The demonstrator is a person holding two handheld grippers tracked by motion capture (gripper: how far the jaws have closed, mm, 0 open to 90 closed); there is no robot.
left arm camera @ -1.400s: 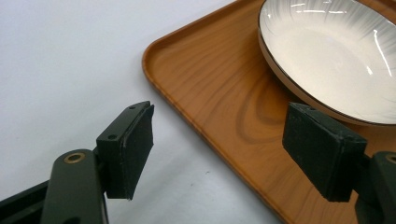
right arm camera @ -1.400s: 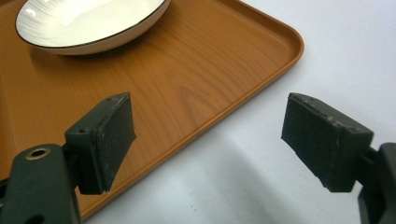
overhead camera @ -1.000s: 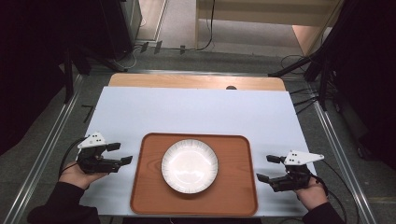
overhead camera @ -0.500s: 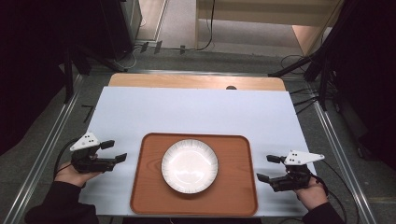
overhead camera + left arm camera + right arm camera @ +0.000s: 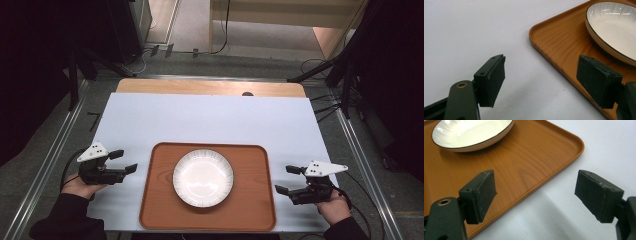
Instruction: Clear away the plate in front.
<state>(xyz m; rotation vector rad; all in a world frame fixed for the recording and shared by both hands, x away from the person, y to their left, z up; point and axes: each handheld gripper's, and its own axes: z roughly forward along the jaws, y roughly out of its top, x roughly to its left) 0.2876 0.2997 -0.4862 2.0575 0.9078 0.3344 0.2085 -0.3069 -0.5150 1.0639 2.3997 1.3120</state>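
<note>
Slightly outward from the tray (image 5: 155, 210), the left claw (image 5: 123, 161) has been drawn; the right claw (image 5: 288, 179) is unmoved. Both are held wide open, gripping nothing. The plate (image 5: 203, 177) is centred on the tray, on the worktop (image 5: 210, 117); its rim is cropped in both gripper views.

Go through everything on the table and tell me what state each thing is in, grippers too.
Round white ribbed plate with dark rim: upright, empty, resting on the tray.
Brown wooden rectangular tray: flat on the white table cover, carrying the plate.
Left gripper: open, holding nothing, beside the tray's left edge.
Right gripper: open, holding nothing, beside the tray's right edge.
</note>
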